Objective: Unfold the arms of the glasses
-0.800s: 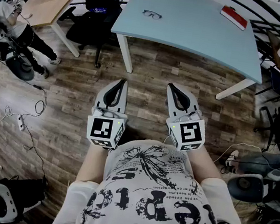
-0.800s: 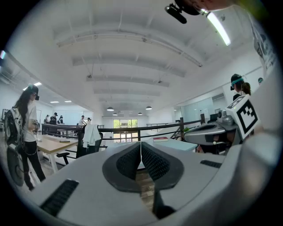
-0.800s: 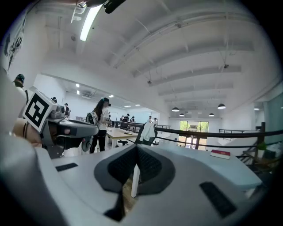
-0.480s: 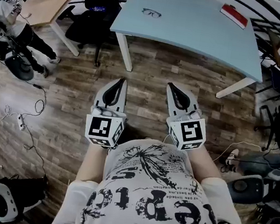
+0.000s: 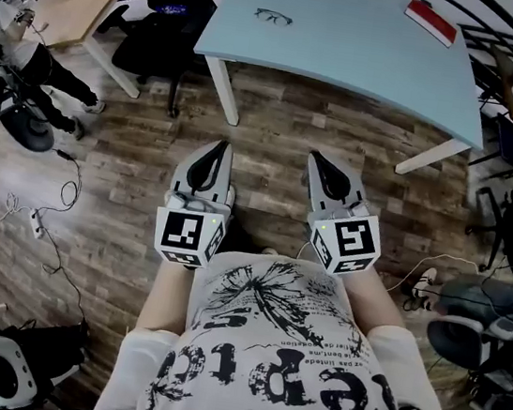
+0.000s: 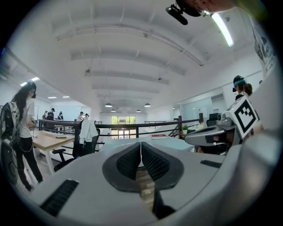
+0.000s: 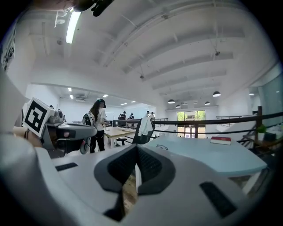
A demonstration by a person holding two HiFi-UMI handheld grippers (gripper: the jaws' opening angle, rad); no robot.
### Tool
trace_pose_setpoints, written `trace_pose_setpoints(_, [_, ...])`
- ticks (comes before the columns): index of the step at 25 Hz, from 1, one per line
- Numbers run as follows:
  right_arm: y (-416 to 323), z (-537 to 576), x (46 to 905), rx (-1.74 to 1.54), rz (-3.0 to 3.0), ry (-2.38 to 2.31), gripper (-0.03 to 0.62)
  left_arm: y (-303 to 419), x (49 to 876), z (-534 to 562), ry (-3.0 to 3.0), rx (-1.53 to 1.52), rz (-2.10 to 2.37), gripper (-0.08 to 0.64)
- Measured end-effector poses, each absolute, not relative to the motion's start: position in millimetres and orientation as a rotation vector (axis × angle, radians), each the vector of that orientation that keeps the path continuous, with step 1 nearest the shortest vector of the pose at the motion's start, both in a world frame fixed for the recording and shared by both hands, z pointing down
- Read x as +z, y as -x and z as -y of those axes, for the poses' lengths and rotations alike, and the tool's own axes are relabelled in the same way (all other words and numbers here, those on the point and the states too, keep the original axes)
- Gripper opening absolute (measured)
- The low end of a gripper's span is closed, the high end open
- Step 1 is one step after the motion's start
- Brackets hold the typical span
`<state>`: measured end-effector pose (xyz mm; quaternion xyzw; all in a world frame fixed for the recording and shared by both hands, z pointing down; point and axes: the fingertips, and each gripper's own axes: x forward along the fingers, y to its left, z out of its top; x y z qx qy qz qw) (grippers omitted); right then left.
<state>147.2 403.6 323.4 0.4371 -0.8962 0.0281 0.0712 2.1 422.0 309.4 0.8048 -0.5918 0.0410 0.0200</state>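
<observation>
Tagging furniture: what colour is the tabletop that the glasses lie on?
The tabletop is plain pale blue, shown best in the head view.

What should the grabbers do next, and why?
Probably move both forward toward the glasses on the table. The left gripper and right gripper are shut, empty, and over the floor, well short of it.

The glasses [image 5: 273, 17] were a small, dark-framed pair lying on the pale blue table [image 5: 352, 61], toward its left side and back from its near edge. They were too small in view to tell whether their arms were folded.
</observation>
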Motion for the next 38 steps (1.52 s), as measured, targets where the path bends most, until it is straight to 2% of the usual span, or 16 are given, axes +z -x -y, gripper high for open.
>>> trace_pose_setpoints(8, [-126.0, -325.3, 338.6, 0.154, 2.65, -1.412, 0.009, 26.0, 326.2, -339.9, -2.523, 0.131, 1.768, 0.02])
trace_pose_setpoints(25, [-4.6, -47.2, 340.5, 0.175, 2.437, -1.646, 0.009, 150.6, 317.7, -30.4, -2.686, 0.141, 1.499, 0.02])
trace_pose_setpoints(32, [2.6, 25.2, 356.2, 0.243, 2.349, -1.692, 0.01, 165.0, 329.8, 47.9, -2.693, 0.19, 1.433, 0.02])
trace_pose_setpoints(38, [-14.5, 85.2, 380.3, 0.299, 2.317, -1.652, 0.009, 148.5, 356.7, 102.9, -2.657, 0.261, 1.398, 0.02])
